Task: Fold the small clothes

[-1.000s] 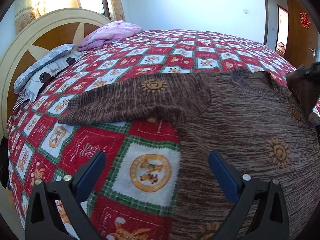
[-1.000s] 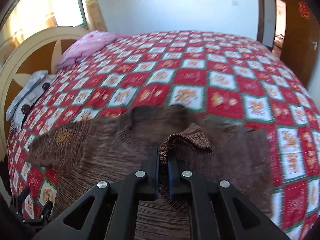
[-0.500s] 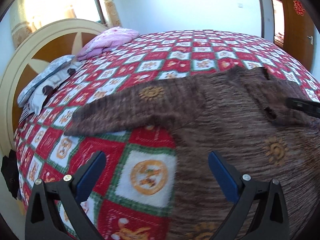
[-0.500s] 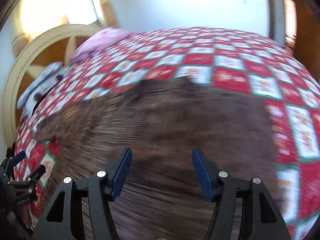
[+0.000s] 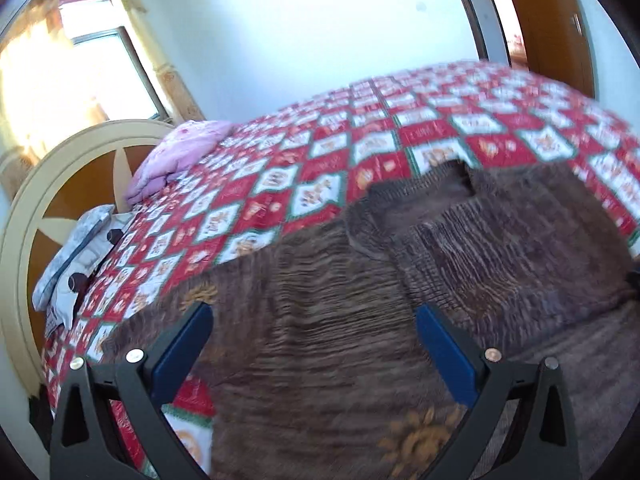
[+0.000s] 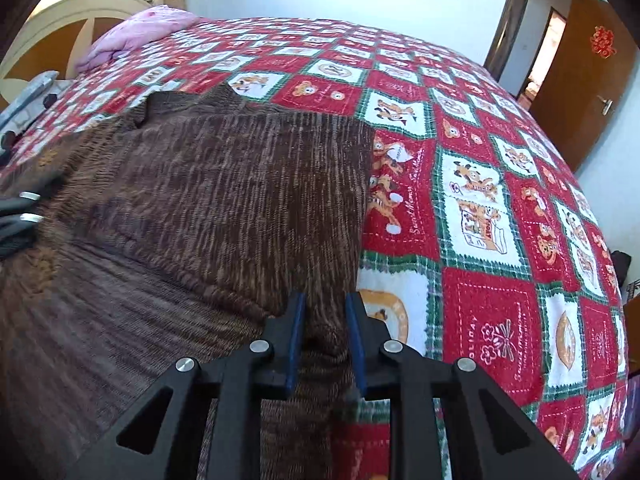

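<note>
A brown knit sweater [image 5: 320, 280] with orange sun motifs lies flat on the bed, one sleeve folded across its chest [image 6: 224, 184]. My left gripper [image 5: 312, 312] hovers open above the sweater's body, its blue pads wide apart with nothing between them. At the left edge of the right wrist view, that left gripper [image 6: 20, 216] shows over the fabric. My right gripper [image 6: 325, 300] sits at the sweater's right side edge. Its jaws are closing, and a ridge of the knit is bunched between the narrow pads.
A red, green and white patchwork bedspread [image 6: 480, 240] covers the whole bed. A pink folded blanket [image 5: 180, 156] and a grey patterned pillow [image 5: 76, 256] lie by the round cream headboard [image 5: 60, 184]. A wooden door [image 6: 580, 80] stands beyond the bed's far right corner.
My right gripper let go of the sleeve cuff, opened wide, shifted to the sweater's right edge and narrowed on the fabric. My left gripper swung right, from the bedspread onto the sweater.
</note>
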{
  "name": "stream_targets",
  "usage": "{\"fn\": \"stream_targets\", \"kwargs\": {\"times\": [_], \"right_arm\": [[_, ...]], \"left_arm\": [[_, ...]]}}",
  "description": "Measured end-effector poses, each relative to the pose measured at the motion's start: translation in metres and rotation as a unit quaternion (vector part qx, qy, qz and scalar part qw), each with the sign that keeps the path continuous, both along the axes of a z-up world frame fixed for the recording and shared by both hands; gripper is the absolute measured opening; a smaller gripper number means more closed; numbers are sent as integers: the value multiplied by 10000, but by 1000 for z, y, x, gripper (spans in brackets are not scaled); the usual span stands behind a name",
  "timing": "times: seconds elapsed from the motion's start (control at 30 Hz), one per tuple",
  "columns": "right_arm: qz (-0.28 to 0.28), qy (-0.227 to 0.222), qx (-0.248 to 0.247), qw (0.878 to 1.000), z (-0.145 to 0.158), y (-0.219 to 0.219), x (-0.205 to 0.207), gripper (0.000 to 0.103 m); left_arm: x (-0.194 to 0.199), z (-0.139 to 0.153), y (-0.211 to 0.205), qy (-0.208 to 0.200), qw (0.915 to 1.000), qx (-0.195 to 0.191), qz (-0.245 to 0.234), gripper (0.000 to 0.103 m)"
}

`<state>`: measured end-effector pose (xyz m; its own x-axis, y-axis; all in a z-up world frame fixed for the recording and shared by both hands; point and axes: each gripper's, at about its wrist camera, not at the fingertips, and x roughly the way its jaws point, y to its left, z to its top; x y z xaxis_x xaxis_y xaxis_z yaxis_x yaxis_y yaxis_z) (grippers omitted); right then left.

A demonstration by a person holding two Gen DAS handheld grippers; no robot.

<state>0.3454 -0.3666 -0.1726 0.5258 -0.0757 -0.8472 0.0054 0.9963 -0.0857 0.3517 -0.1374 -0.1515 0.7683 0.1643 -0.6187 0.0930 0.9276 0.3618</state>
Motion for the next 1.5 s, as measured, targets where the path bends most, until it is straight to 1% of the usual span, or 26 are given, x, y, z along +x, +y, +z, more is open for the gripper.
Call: {"fn": "stream_targets", "kwargs": {"times": [0.07,0.1,0.13,0.2,0.27,0.3,0.37,0.43,0.47,0.5,0.57,0.6,0.67,0.73,0.8,0.83,0.87,0.93,1.0,1.07,1.1,1.27,1.33,1.4,1.43,1.5], "right_arm": [[-110,-215,261,9994,8,-9,1,22],[-241,-377,378,9983,15,-15,8,22],[-346,-451,398,9976,17,-20,15,22],[-505,-569,501,9958,21,-27,38,22],[-509,-612,553,9953,19,-27,58,22],[-511,-576,516,9957,15,-27,74,22],[-581,-455,443,9963,4,-28,92,22],[-900,-64,77,9959,-15,-37,107,22],[-959,-67,81,9953,-18,-42,108,25],[-1033,-128,27,9946,-17,-47,106,27],[-1172,-144,-344,9924,-12,-50,95,27],[-1134,-223,-222,9930,-8,-52,87,27],[-963,-406,130,9944,3,-54,67,27],[-508,-642,408,9958,17,-42,41,27],[-8,-646,642,9958,19,-25,23,27],[215,-512,691,9961,15,-16,14,27],[286,-425,676,9964,11,-12,10,27],[326,-93,334,9989,-3,-4,4,26],[270,-47,25,9996,-13,-6,-4,23],[151,11,151,9998,-15,-14,-10,23],[132,29,125,9998,-14,-15,-12,23],[105,70,-361,9993,-10,-6,-10,23],[-62,-12,-476,9988,-1,-2,-13,23],[-129,-402,-571,9975,16,6,-15,24],[-77,-516,-489,9974,21,11,-14,24],[87,-614,-103,9980,28,21,-5,24]], "left_arm": [[13,-17,-6,230,9996,116,103,103],[19,-29,-5,333,9991,184,172,103],[21,-33,-5,338,9990,210,224,103],[20,-31,0,286,9992,88,270,103],[20,-31,0,281,9992,117,245,103],[20,-33,2,300,9992,66,239,103],[21,-34,6,336,9990,-130,254,103],[22,-35,8,397,9985,-282,253,103],[23,-35,9,426,9981,-354,254,103],[24,-36,9,458,9977,-427,251,103],[25,-37,12,553,9963,-624,223,103],[26,-37,16,599,9949,-783,205,103],[25,-35,26,658,9898,-1260,98,103],[24,-34,34,649,9847,-1613,83,103],[22,-32,37,614,9805,-1866,-14,103],[22,-32,38,599,9797,-1911,-28,103],[21,-31,38,591,9791,-1944,-47,103],[20,-30,40,564,9776,-2025,-99,103],[17,-29,42,523,9765,-2089,-119,103],[15,-28,44,506,9755,-2135,-142,103],[15,-28,45,508,9752,-2148,-141,103],[14,-28,45,560,9765,-2075,-174,103],[9,-28,47,707,9761,-2044,-213,103],[-1,-26,55,754,9761,-2028,-203,103],[-9,-25,62,722,9759,-2046,-216,103],[-24,-22,76,637,9784,-1956,-209,103]]}}
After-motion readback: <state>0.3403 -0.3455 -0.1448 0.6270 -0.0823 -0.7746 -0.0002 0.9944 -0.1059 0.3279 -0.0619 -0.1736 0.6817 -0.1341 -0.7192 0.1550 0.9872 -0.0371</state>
